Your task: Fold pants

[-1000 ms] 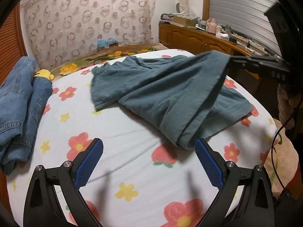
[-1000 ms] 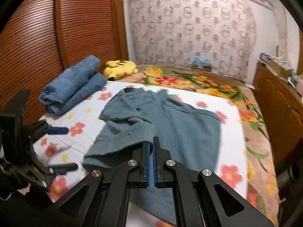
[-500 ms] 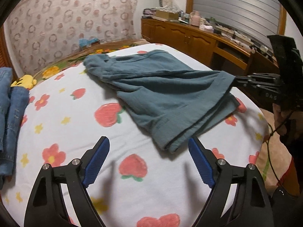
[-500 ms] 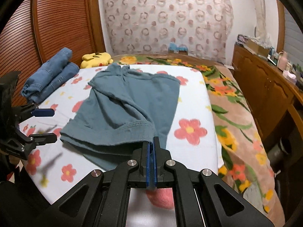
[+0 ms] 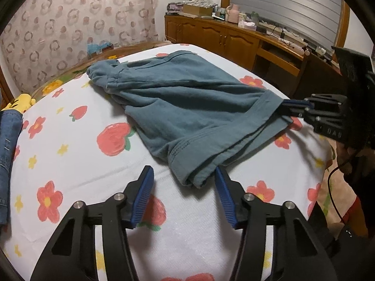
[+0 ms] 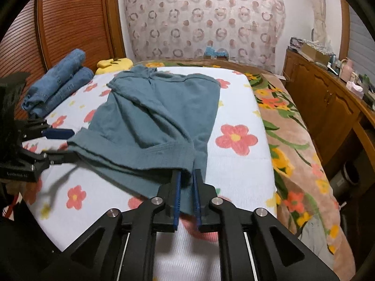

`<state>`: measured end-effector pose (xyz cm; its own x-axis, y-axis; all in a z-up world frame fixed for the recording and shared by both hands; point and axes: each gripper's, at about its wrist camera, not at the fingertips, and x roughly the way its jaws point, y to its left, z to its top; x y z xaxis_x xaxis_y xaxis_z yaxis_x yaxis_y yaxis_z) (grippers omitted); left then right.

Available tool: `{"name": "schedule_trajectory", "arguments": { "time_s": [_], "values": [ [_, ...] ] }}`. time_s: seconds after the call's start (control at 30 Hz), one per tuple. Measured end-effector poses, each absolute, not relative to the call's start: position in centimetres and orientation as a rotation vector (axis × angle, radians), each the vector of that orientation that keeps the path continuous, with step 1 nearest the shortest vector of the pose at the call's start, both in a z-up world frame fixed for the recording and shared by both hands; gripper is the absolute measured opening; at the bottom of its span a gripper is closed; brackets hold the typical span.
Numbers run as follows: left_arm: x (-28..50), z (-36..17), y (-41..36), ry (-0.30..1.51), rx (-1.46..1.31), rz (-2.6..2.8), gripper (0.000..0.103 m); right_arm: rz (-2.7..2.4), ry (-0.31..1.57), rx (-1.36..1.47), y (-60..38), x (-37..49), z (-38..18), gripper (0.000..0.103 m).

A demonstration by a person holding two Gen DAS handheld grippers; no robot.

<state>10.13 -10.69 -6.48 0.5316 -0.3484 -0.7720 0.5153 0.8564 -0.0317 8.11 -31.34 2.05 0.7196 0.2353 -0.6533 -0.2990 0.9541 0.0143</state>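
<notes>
Floral bed (image 5: 77, 168): soft, light pants (image 5: 187, 107), best gripped at hem corners; left gripper (image 5: 184, 194) closing, untouching; right gripper (image 6: 186, 196) just parting around hem.

The black left gripper with blue ribbed pads (image 5: 184, 183) is closing, jaws still apart; the matching right gripper (image 6: 186, 182) is parting slightly

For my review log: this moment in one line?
pants: on bed | left gripper: closing around them | right gripper: opening, pants between
</notes>
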Motion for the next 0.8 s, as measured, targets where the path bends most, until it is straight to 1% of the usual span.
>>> {"name": "schedule_trajectory", "arguments": {
  "time_s": [0.03,0.2,0.27,0.47,0.57,0.63,0.7,0.73,0.77,0.8],
  "values": [
    [10.2,-6.5,-10.8,0.868,0.21,-0.519,0.054,0.296,0.714,-0.096,-31.3,8.1,2.0,0.015],
    [10.7,-6.4,-10.3,0.866,0.161,-0.524,0.054,0.29,0.715,-0.09,-31.9,8.5,2.0,0.02],
    [10.9,-6.2,-9.9,0.86,0.146,-0.52,0.054,0.274,0.715,-0.099,-31.9,8.7,1.9,0.031],
    [11.2,-6.8,-10.0,0.877,0.157,-0.506,0.052,0.289,0.729,-0.068,-32.5,9.3,1.4,0.033],
    [11.4,-7.1,-10.6,0.881,0.164,-0.508,0.044,0.295,0.726,-0.057,-32.6,9.4,1.3,0.033],
    [11.4,-7.0,-10.6,0.874,0.153,-0.517,0.035,0.3,0.727,-0.046,-32.8,9.5,1.3,0.033],
    [11.3,-6.9,-10.6,0.871,0.152,-0.528,0.028,0.309,0.729,-0.029,-33.0,9.6,1.2,0.033],
    [11.2,-6.8,-10.7,0.869,0.16,-0.528,0.025,0.315,0.727,-0.02,-33.0,9.6,1.1,0.031],
    [11.1,-6.7,-10.6,0.868,0.163,-0.527,0.022,0.329,0.729,-0.004,-33.2,9.7,1.1,0.025],
    [11.1,-6.5,-10.5,0.859,0.156,-0.525,0.017,0.338,0.73,0.014,-33.2,9.7,1.1,0.023]
  ]
}}
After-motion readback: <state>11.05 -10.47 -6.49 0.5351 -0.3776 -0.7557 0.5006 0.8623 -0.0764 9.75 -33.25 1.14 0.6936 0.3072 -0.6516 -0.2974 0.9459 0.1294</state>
